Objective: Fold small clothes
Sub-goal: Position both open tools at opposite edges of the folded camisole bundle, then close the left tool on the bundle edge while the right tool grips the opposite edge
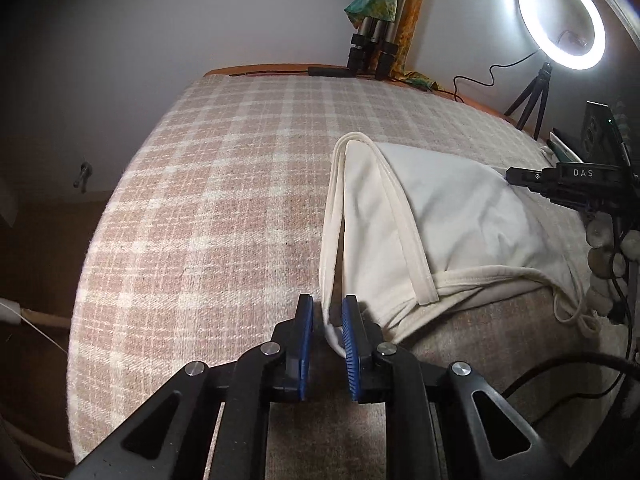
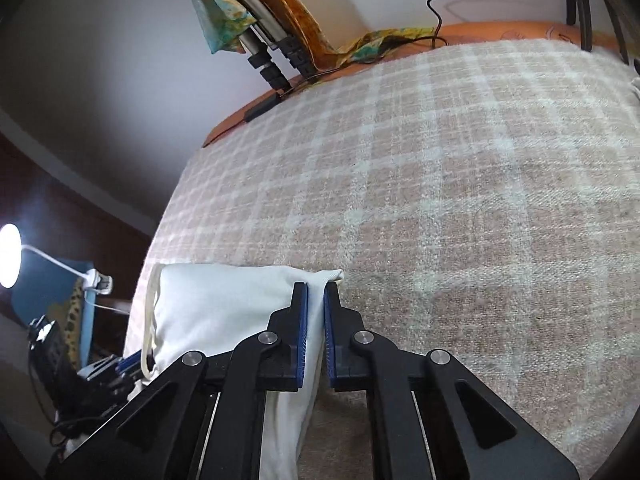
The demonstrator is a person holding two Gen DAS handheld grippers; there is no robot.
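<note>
A cream sleeveless top (image 1: 440,208) lies folded on a pink and white checked blanket (image 1: 224,184). My left gripper (image 1: 327,300) pinches the top's near left edge, where a hemmed strap runs in between its blue pads. At the garment's far right corner, the right gripper (image 1: 510,176) reaches in from the side. In the right wrist view, the right gripper (image 2: 316,286) is shut on the corner of the top (image 2: 224,304), with a thin fold of cloth between the pads. The left gripper (image 2: 128,362) shows low at the left there, partly hidden.
A lit ring light (image 1: 562,20) on a small tripod stands at the back right, with cables beside it. Tripod legs (image 1: 372,52) draped in a coloured cloth rest at the back edge. The blanket drops off at the left. A lamp (image 2: 8,256) glows beyond it.
</note>
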